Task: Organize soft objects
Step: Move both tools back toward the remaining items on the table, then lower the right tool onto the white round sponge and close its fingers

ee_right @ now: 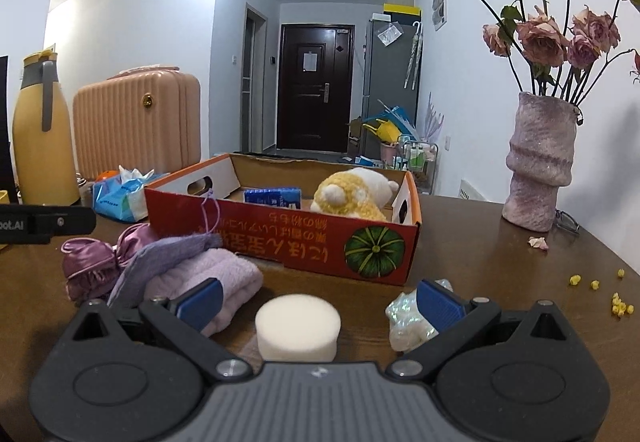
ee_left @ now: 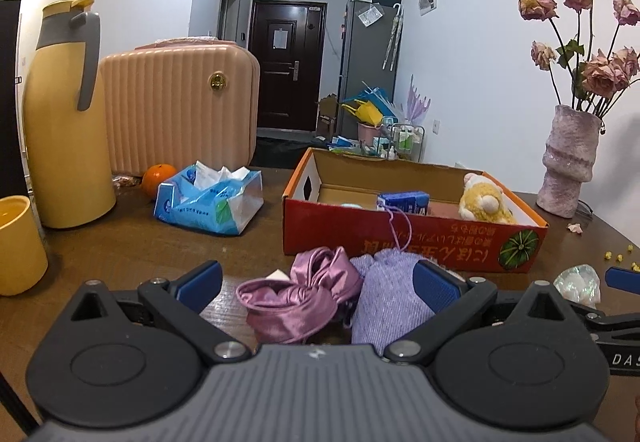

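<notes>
The white sponge (ee_right: pixel 298 326) is flanked by a folded towel (ee_right: pixel 216 278) and glittery wad (ee_right: pixel 408 322), framed by the spread right tool (ee_right: pixel 318 302); the left tool (ee_left: pixel 318 282) is likewise held apart over the satin bag (ee_left: pixel 296 298).

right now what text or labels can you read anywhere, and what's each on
"DAS", cut off by the frame edge: on the right gripper body, left wrist view.
"oot.AI", start cut off: on the left gripper body, right wrist view.
Red box: East Asian print, upside down, unreadable.
Tissue pack and blue carton: print too small.
Door notice: blurred.
</notes>
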